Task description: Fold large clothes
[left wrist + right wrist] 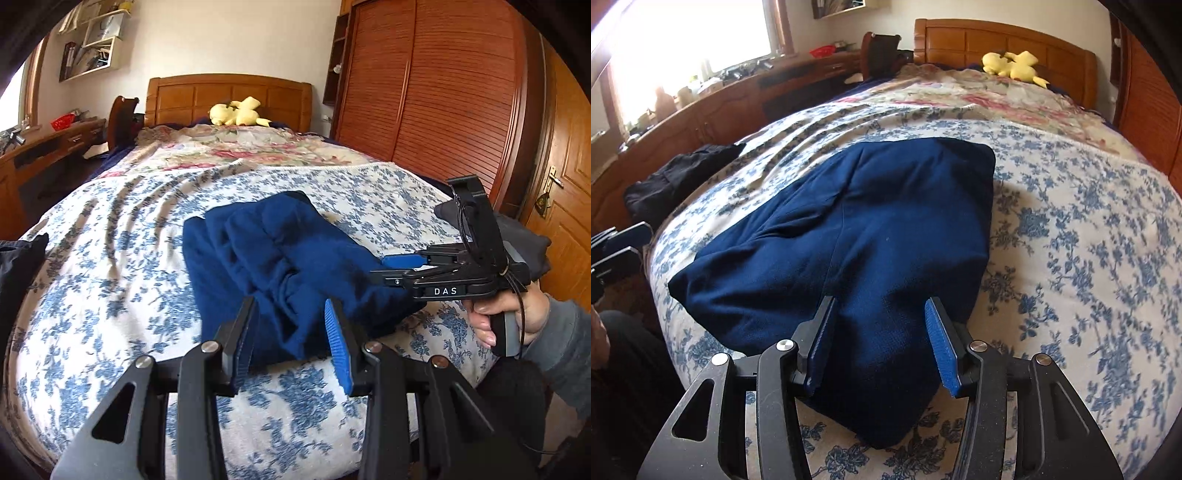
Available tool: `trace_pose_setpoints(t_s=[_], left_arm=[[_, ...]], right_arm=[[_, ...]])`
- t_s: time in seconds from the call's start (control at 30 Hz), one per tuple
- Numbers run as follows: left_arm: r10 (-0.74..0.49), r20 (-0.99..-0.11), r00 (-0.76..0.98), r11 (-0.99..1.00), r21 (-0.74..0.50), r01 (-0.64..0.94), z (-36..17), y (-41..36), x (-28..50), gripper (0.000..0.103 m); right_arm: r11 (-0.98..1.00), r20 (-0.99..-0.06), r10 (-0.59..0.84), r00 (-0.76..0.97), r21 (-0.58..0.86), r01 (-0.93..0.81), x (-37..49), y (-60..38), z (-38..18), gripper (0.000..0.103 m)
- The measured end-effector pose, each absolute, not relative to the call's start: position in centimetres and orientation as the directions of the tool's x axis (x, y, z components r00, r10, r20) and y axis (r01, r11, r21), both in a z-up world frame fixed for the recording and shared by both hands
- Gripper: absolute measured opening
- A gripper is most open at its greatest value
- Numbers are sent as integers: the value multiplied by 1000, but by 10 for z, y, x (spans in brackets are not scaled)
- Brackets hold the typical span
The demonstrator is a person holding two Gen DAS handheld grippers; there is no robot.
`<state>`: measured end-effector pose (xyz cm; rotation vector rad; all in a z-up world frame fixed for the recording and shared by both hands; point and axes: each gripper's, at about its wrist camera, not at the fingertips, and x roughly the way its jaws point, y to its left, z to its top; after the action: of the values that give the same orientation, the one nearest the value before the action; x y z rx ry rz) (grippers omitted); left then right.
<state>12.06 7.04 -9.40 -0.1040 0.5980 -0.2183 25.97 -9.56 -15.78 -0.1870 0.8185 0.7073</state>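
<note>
A navy blue garment [280, 258] lies bunched on the bed's blue-flowered cover [110, 280]. My left gripper [291, 314] is open, its fingers on either side of the garment's near edge. My right gripper [384, 267], seen in the left wrist view at the garment's right side, also stands open with cloth between its fingers. In the right wrist view the garment [849, 229] spreads ahead and the right gripper [881, 306] straddles its near corner, jaws apart. The left gripper's fingers [624, 240] show at the far left edge.
A black garment [679, 173] lies at the bed's left edge. A dark grey one [517, 232] lies at the right edge. A yellow plush toy [238, 112] sits by the headboard. A wooden desk [48, 144] is left, a wardrobe [424, 85] right.
</note>
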Motion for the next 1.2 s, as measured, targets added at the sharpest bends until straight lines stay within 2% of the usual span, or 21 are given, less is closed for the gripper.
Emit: trace_pose_setpoints(t_s=[0.6,0.83,0.87,0.9,0.93,1.0,1.2], left_arm=[[-224,-656,721,973,-105,207,-131,30,151,35],[-209,-664,717,976,-102,190,-136,31,155,35],[-211,-670,712,976,-103,192,-138,31,156,32],[-221,-670,708,974,-111,199,-138,32,157,21],[-219,-672,707,974,-110,198,-138,32,158,15],[-213,-664,717,974,-89,207,-134,30,157,7],[-139,-593,793,987,-21,157,-101,45,153,5]], right_arm=[[776,-706,513,489,137,-616,255,-103,-164,52],[784,-707,501,499,126,-608,254,-101,-159,55],[782,-707,504,496,130,-609,255,-101,-158,55],[779,-706,509,493,134,-612,255,-102,-156,55],[777,-704,512,492,134,-615,255,-103,-155,55],[771,-703,515,490,131,-623,254,-103,-153,55],[747,-675,550,492,133,-652,248,-104,-139,55]])
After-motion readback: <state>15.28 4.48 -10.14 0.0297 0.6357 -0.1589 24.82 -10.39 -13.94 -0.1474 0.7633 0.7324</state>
